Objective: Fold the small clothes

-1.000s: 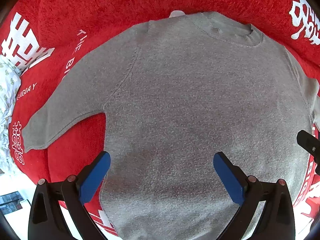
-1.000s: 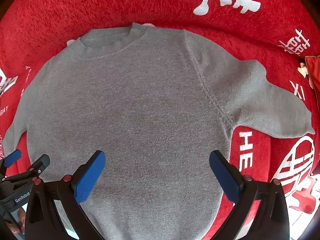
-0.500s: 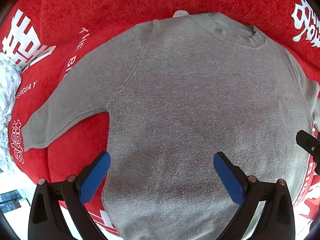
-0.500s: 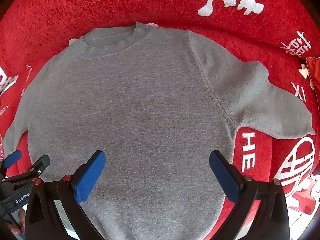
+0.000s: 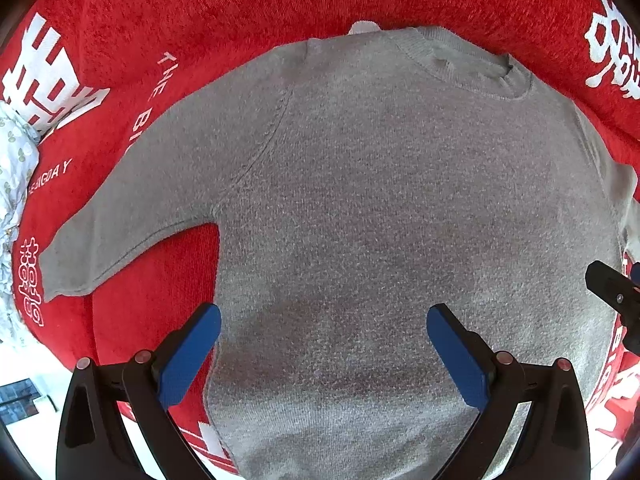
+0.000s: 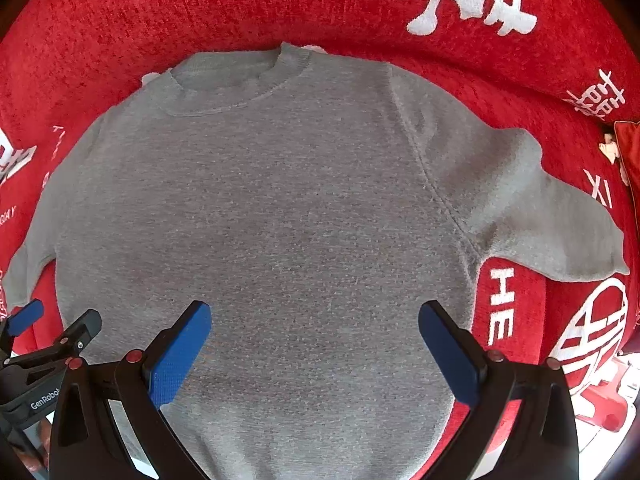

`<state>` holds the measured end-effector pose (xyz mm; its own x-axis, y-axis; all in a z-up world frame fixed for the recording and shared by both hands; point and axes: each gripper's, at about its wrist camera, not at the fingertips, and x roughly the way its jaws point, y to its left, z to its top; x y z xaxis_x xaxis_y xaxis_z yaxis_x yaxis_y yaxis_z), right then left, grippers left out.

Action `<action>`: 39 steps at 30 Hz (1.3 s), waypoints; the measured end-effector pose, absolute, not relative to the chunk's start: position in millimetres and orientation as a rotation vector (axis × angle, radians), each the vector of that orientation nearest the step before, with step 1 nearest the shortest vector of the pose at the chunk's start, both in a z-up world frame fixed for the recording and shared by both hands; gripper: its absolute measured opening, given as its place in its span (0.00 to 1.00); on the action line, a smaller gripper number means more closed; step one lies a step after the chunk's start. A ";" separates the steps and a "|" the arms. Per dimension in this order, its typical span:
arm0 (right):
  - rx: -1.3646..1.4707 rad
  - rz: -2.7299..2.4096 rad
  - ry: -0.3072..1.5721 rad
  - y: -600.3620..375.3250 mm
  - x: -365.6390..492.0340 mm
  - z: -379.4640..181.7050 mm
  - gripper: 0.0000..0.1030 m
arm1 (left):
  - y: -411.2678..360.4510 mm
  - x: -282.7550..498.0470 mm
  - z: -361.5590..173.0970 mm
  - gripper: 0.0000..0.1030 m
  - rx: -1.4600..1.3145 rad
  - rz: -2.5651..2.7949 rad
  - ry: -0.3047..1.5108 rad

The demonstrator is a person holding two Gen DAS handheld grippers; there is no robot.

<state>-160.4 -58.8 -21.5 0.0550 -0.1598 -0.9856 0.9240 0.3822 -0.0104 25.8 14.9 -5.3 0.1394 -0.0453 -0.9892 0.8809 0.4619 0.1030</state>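
A small grey sweater [image 5: 380, 220] lies flat and spread out on a red cloth [image 5: 200, 8], collar away from me, both sleeves out to the sides. It also shows in the right wrist view [image 6: 260, 220]. My left gripper [image 5: 324, 344] is open and empty, hovering over the sweater's lower left part, its left finger near the side seam. My right gripper [image 6: 314, 340] is open and empty over the sweater's lower middle. The left sleeve [image 5: 120, 216] points down left; the right sleeve [image 6: 540, 208] points down right.
The red cloth [image 6: 240, 8] has white lettering and Chinese characters. A white patterned fabric [image 5: 12, 184] lies at the far left. The left gripper [image 6: 44, 344] shows at the right wrist view's lower left edge. A red item [image 6: 600, 408] sits at lower right.
Both grippers have shifted slightly toward me and down over the sweater; the sweater appears a little farther up in both views. Both stay open.
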 end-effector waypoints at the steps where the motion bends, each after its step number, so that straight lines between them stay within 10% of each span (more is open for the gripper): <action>1: 0.809 -0.981 1.237 -59.2 -160.1 -21.4 1.00 | 15.0 26.0 -5.2 1.00 0.848 -0.813 1.248; 39: 0.766 -0.834 1.244 -25.0 -83.7 -19.7 1.00 | 85.4 129.6 -12.4 1.00 0.544 -0.756 1.338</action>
<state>-83.7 -25.0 -19.7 0.1193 -0.1184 -0.9858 0.8669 0.4964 0.0452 129.6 85.4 -12.4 0.0590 -0.1731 -0.9831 0.7529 0.6544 -0.0700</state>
